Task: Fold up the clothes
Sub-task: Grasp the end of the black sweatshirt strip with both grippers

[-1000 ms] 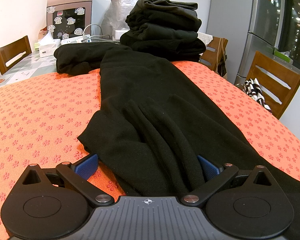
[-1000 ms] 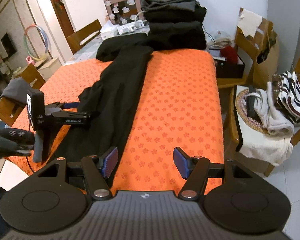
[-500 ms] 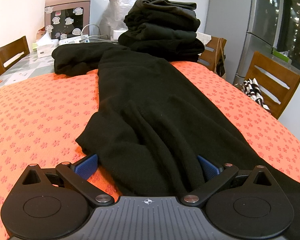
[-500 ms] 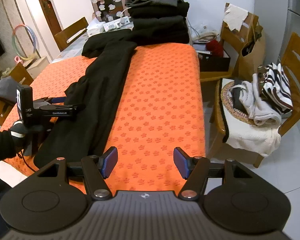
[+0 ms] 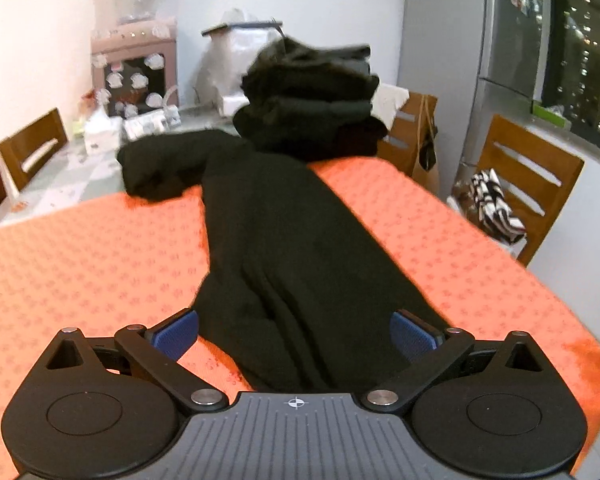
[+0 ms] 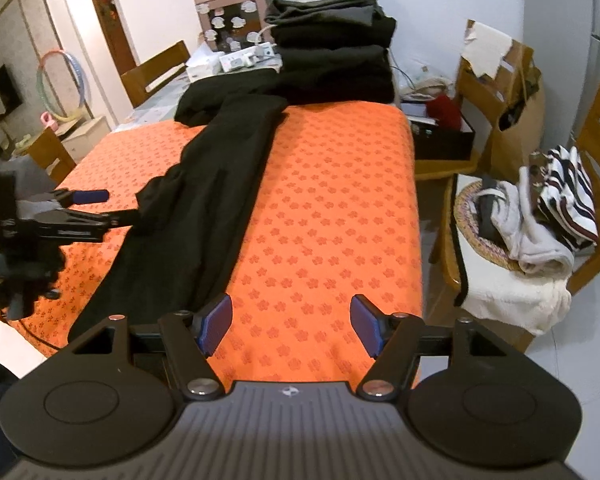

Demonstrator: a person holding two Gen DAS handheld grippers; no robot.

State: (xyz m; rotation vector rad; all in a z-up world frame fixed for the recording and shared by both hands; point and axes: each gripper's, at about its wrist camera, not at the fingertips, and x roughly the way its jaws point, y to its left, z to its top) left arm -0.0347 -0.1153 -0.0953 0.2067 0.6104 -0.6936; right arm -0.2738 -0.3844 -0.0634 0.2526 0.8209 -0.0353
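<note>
Orange floral-print tablecloth [image 6: 332, 184] over a dining table, wooden chairs around, pink sticker-covered cabinet [image 5: 134, 68] and fridge [image 5: 512, 40] at the back. Long black garment [image 6: 204, 200] stretched lengthwise across the cloth toward a stack of folded black clothes [image 6: 332, 52] at the far end, far portion bunched up to the left near that stack. Left gripper [image 5: 294, 334] low at the near end of the garment, blue pads [image 5: 176, 330] spread wide with dark fabric bulging between them but not pinched. Right gripper [image 6: 292, 326] above bare tablecloth, fingers likewise well apart and holding nothing, left pad just beside the garment's right edge. Judged as the opening of a fold on this piece: positioning for a grasp at the near hem, nothing yet lifted. Next move likely calls for closing the left fingers on the near end, shifting the right gripper leftward onto the other corner of the same hem, then carrying both ends toward the far side together. Risk of grabbing only the top layer, or of dragging the tablecloth along with it. Striped clothes [image 6: 564, 196] piled on a chair to the right, untouched.
</note>
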